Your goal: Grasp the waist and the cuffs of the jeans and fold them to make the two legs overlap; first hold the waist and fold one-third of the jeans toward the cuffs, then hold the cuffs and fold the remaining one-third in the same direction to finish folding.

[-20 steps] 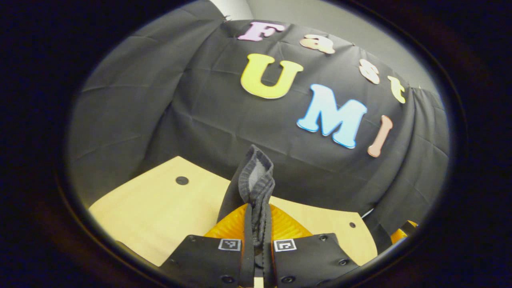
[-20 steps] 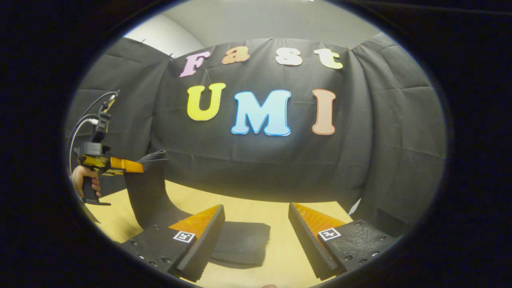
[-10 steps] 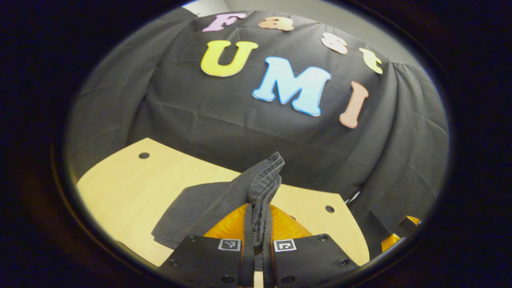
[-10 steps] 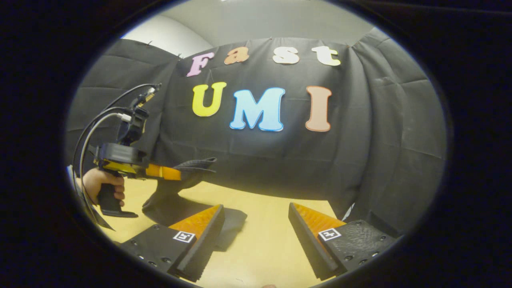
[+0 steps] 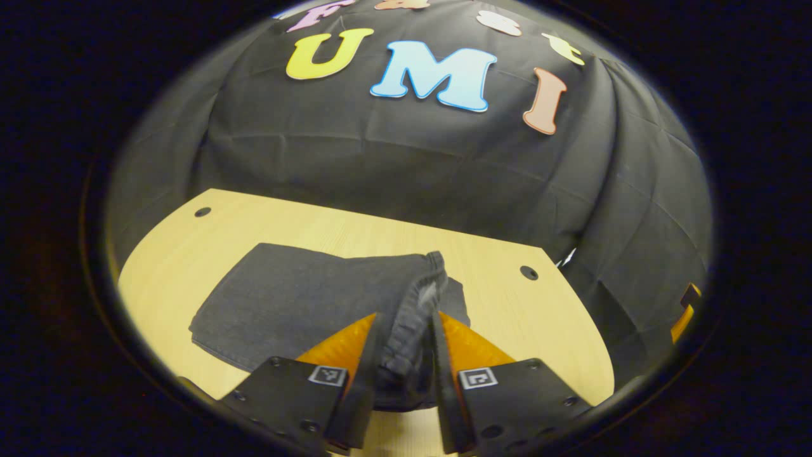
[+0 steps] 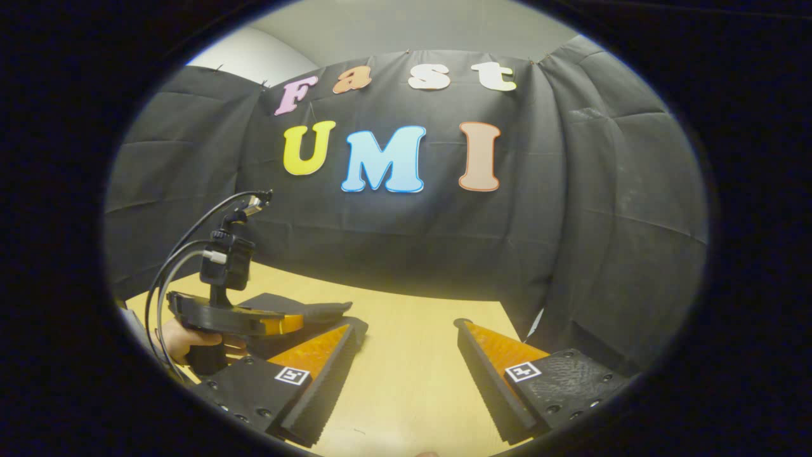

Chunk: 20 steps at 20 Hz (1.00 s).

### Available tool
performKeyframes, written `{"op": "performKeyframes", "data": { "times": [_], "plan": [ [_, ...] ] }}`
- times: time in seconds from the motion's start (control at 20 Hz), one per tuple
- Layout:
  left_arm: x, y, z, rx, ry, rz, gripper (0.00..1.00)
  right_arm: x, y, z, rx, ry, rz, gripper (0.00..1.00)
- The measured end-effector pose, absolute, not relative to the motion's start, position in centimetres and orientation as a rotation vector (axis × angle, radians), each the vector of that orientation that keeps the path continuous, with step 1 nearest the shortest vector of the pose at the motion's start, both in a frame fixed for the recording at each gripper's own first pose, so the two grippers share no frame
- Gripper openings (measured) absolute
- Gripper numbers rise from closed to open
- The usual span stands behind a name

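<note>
Black cloth hangs behind a pale wooden table (image 5: 539, 317), and I see two small dark holes (image 5: 528, 273) in its top near the far edge. On that table lie the jeans (image 5: 298, 298), dark grey and folded into a flat, roughly rectangular stack that sits left of centre in my left gripper view. My left gripper (image 5: 403, 362) is low over the near right corner of the stack; a bunched edge of the cloth, with a stitched hem, rises between its fingers (image 5: 355, 368), which stand a little apart on either side of it. I cannot tell whether both are pressing on the fabric. In my right gripper view the same left tool (image 6: 235, 317) shows at the left, a hand (image 6: 181, 336) wrapped around its handle and cables looping from its top, its tip over the dark cloth. My right gripper (image 6: 406, 374) has its fingers spread wide with bare tabletop between them, to the right of the jeans and not touching them.
</note>
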<state>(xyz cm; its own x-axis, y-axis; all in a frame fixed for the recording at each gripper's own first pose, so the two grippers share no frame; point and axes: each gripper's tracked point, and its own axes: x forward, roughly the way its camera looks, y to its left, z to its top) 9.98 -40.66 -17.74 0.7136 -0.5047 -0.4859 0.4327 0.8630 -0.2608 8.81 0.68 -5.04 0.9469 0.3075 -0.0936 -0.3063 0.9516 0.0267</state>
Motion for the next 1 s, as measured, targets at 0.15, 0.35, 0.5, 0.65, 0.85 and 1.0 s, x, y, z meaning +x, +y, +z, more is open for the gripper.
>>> {"op": "performKeyframes", "data": {
  "times": [0.15, 0.35, 0.5, 0.65, 0.85, 1.0],
  "plan": [
    [8.8, -39.9, -14.7, -0.02, 0.492, -0.545, 0.93, 8.1, 1.1, -4.8, 0.024, 0.099, 0.29, 0.95],
    [6.6, -38.6, -9.4, 0.064, 0.377, -0.601, 0.98, 6.4, 1.2, -3.7, 0.056, 0.078, 0.242, 0.95],
    [4.2, -36.8, -5.4, 0.095, 0.28, -0.607, 0.98, 4.4, 0.3, -2.9, 0.063, 0.058, 0.19, 0.95],
    [1.6, -34.8, -1.6, 0.063, 0.181, -0.582, 0.97, 1.5, -0.5, -2.4, 0.073, 0.055, 0.159, 0.95],
    [-2.8, -31.8, 1.0, 0.016, 0.132, -0.517, 0.97, -1.3, -2.1, -0.9, 0.072, 0.003, 0.143, 0.95],
    [-6.2, -29.4, 3.0, 0.006, 0.076, -0.453, 0.96, -2.4, -3.7, 0.0, 0.092, -0.041, 0.143, 0.95]
  ]
}}
